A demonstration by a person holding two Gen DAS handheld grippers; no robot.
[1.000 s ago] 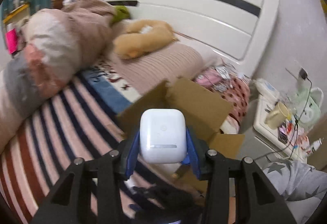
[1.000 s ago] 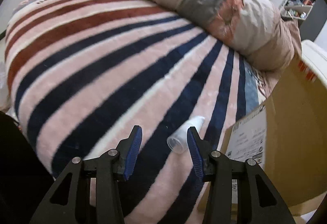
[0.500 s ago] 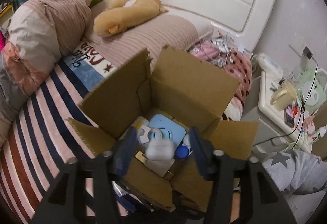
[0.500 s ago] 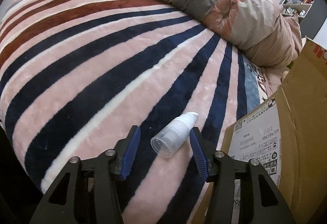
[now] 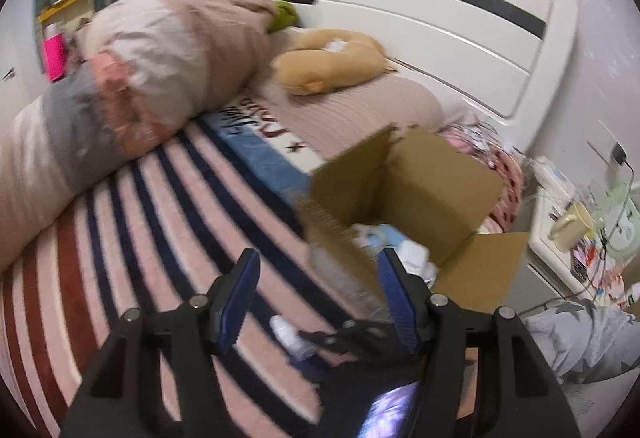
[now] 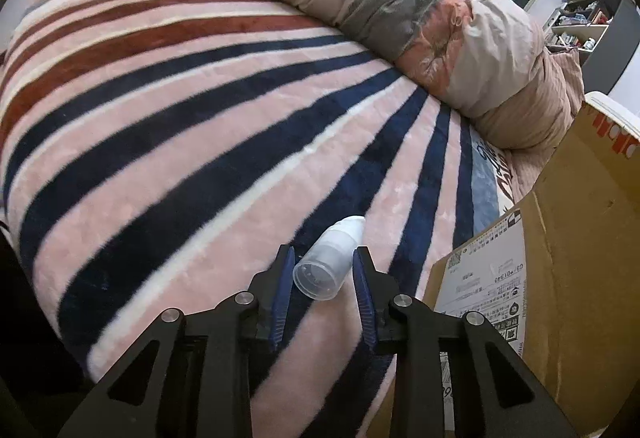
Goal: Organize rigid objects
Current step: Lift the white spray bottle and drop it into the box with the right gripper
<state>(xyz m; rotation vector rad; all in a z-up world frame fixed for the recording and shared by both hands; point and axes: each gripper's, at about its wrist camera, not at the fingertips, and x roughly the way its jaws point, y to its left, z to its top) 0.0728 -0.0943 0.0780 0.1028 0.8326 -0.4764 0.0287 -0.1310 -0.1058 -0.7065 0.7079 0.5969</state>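
Observation:
An open cardboard box (image 5: 432, 190) sits on the striped bed and holds several small items. My left gripper (image 5: 320, 278) is open and empty, above the blanket just left of the box. A small white pump bottle with a clear cap (image 6: 330, 258) lies on the blanket beside the box wall (image 6: 560, 278). My right gripper (image 6: 323, 270) has its jaws around the bottle's capped end, narrowed but with small gaps on both sides. The bottle also shows blurred in the left wrist view (image 5: 286, 330), with the right gripper beside it.
A rolled quilt (image 6: 400, 10) lies along the far side of the bed. A tan plush toy (image 5: 328, 66) rests on a pillow by the white headboard (image 5: 440, 18). A cluttered bedside table (image 5: 580, 238) stands right of the box.
My left gripper let go of the white earbud case over the box and swung left, away from it. My right gripper moved forward to the bottle and its jaws narrowed around it.

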